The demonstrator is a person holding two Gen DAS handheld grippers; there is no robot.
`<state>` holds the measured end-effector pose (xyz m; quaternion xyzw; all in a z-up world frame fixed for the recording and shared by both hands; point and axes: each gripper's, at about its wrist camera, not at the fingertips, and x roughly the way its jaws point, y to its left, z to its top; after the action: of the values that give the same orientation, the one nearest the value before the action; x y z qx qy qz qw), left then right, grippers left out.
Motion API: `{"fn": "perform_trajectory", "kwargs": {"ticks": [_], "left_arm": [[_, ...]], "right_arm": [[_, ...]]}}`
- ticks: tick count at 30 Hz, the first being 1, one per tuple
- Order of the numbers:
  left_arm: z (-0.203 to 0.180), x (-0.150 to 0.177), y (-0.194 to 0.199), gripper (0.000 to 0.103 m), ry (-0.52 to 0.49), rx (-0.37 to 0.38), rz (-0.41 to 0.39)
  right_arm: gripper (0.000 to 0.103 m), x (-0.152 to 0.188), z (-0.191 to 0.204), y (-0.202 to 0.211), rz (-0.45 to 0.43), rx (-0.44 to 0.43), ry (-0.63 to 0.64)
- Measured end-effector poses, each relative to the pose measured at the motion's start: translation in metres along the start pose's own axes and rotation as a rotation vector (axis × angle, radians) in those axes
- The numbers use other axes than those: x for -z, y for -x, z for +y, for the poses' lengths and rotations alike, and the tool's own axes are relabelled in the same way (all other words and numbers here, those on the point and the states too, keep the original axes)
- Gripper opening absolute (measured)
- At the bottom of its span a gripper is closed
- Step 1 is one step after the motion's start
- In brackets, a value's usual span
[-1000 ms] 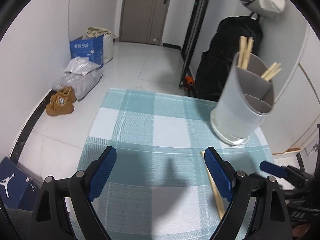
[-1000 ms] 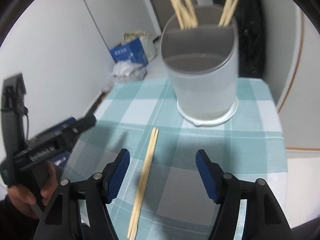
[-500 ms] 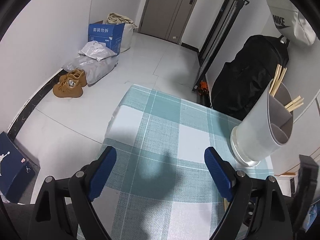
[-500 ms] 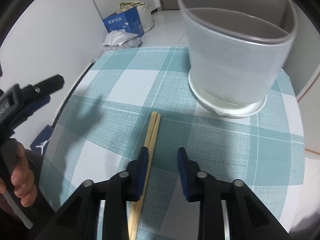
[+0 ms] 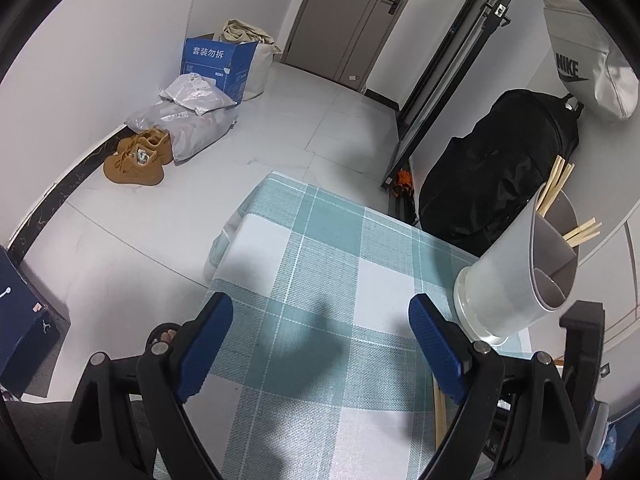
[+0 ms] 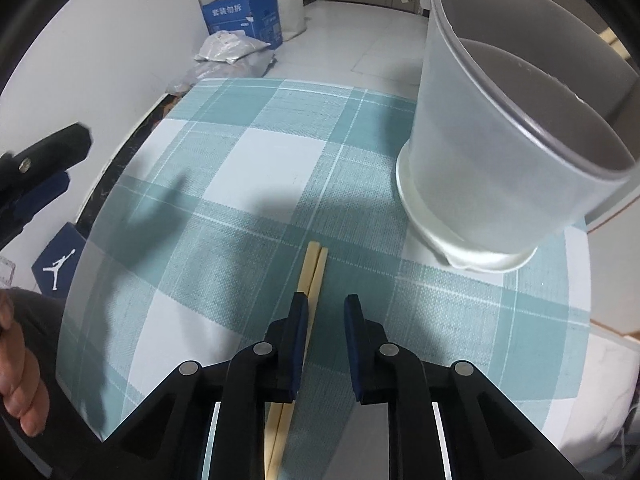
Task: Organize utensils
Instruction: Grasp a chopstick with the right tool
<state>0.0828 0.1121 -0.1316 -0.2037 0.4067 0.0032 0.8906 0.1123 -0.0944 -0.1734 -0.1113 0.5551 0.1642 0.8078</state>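
A pair of wooden chopsticks (image 6: 314,268) lies on the teal checked tablecloth (image 6: 248,160); a short piece shows in the left wrist view (image 5: 439,412). My right gripper (image 6: 326,306) hangs low over them, jaws narrowed to a small gap, left finger (image 6: 299,320) over the chopsticks, not closed on them. A frosted divided utensil holder (image 6: 492,184) stands just beyond to the right, with chopsticks in it (image 5: 554,188). My left gripper (image 5: 320,316) is wide open and empty above the cloth's left half.
The table's left edge drops to a white tiled floor with brown boots (image 5: 136,160), plastic bags (image 5: 188,116) and a blue box (image 5: 218,64). A black bag (image 5: 500,176) stands behind the holder. A dark shoebox (image 6: 60,264) sits on the floor at left.
My right gripper has dropped close to the chopsticks and narrowed its jaws from wide open to a small gap. My left gripper has pulled back and up, staying open.
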Motion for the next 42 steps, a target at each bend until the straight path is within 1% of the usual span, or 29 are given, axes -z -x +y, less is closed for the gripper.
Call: {"fn": "perform_trajectory", "kwargs": {"ticks": [4,9,12,16,17,18,19,21,24,26,28,29,32,33,37,40,42], "left_arm": [[0.004,-0.001,0.000,0.087,0.014,0.001,0.005],[0.007,-0.002,-0.001,0.087,0.021,-0.003,0.013],[0.009,-0.002,-0.001,0.087,0.028,0.000,0.017],[0.011,-0.002,-0.002,0.086,0.034,0.002,0.024],[0.011,-0.002,-0.002,0.086,0.035,0.002,0.025],[0.012,-0.002,-0.003,0.087,0.035,0.001,0.027],[0.012,-0.002,-0.003,0.087,0.035,0.000,0.028],[0.013,-0.002,-0.002,0.087,0.037,-0.003,0.028],[0.016,-0.003,-0.002,0.087,0.045,-0.002,0.032],[0.017,-0.003,-0.003,0.087,0.052,-0.002,0.039],[0.018,-0.003,-0.005,0.087,0.053,-0.002,0.046],[0.018,-0.003,-0.005,0.087,0.050,-0.004,0.050],[0.018,-0.002,-0.006,0.086,0.037,-0.008,0.058],[0.018,-0.002,-0.007,0.087,0.032,-0.008,0.063],[0.014,0.002,-0.009,0.087,0.001,0.004,0.086],[0.007,0.007,-0.011,0.086,-0.032,0.015,0.109],[0.002,0.011,-0.013,0.087,-0.056,0.028,0.127]], "right_arm": [[0.017,-0.011,0.005,-0.005,0.018,0.018,0.018],[0.016,-0.006,0.012,-0.002,0.044,0.036,0.053],[0.016,-0.005,0.010,-0.002,0.071,0.026,0.044],[0.015,-0.002,0.006,-0.001,0.081,0.039,0.044],[0.014,-0.003,0.007,-0.001,0.085,0.039,0.035],[0.010,-0.003,0.008,-0.003,0.091,0.045,0.036],[0.010,-0.003,0.011,-0.005,0.101,0.061,0.045],[0.010,-0.006,0.017,-0.008,0.092,0.078,0.056],[0.010,-0.011,0.016,-0.010,0.086,0.051,0.024],[0.010,-0.013,0.016,-0.010,0.083,0.051,0.017],[0.010,-0.014,0.020,-0.011,0.073,0.053,0.023],[0.006,-0.015,0.022,-0.011,0.067,0.048,0.028],[0.003,-0.019,0.022,-0.013,0.056,0.023,0.020],[0.003,-0.020,0.021,-0.011,0.049,0.000,0.014],[0.003,-0.016,0.013,0.012,-0.050,-0.055,-0.018],[0.003,-0.006,0.000,0.034,-0.119,-0.126,-0.101],[0.003,0.001,-0.015,0.051,-0.174,-0.190,-0.175]]}}
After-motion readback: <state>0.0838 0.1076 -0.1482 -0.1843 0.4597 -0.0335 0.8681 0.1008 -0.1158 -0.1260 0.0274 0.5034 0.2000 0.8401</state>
